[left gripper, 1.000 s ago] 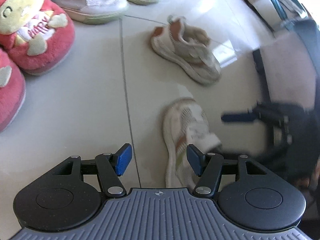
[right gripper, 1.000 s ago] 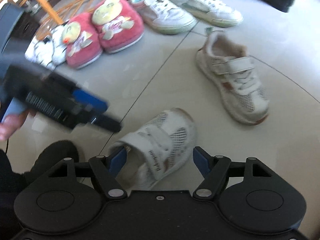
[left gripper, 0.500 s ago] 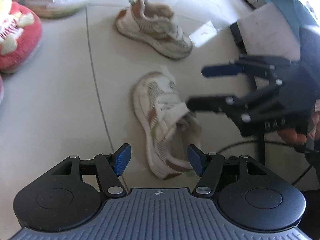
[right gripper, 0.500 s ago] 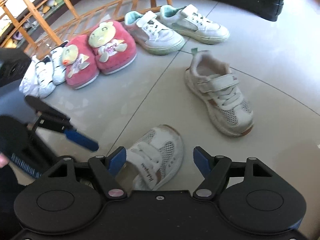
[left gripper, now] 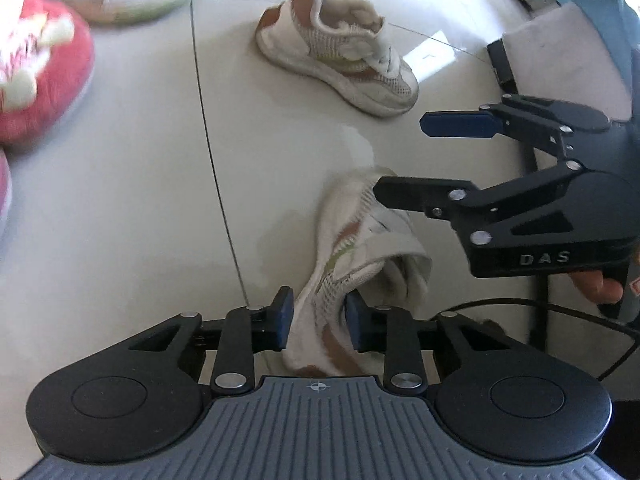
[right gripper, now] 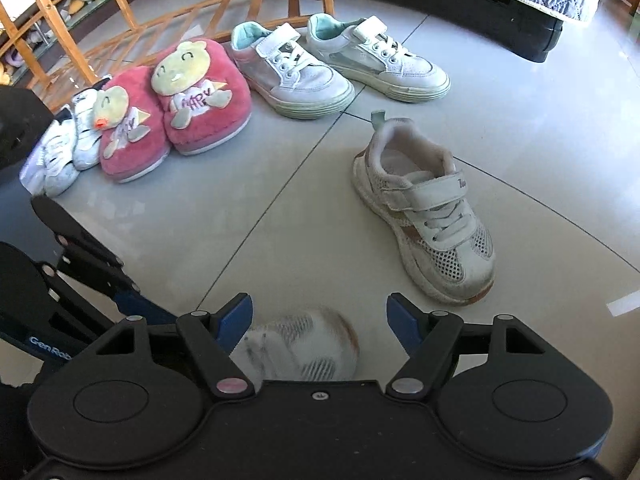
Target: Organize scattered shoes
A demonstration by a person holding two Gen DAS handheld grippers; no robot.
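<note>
Pale grey tiled floor point(right gripper: 520, 128), glossy, dark grout lines crossing it; window glare in patches. Along the far side, a row: two small white shoes point(right gripper: 60, 148) at the left end, two pink plush slippers point(right gripper: 200, 100) with yellow-green faces beside them, then two white sneakers point(right gripper: 292, 76) with mint lining; neighbours in the row touching or nearly so. Nearer, apart from the row, a beige mesh shoe point(right gripper: 428, 216) stands upright, heel toward the row; its mate point(left gripper: 352, 248) lies closer in, tipped on its side. A black cable point(left gripper: 580, 312) trails over the tiles at the right edge of the left wrist view.
</note>
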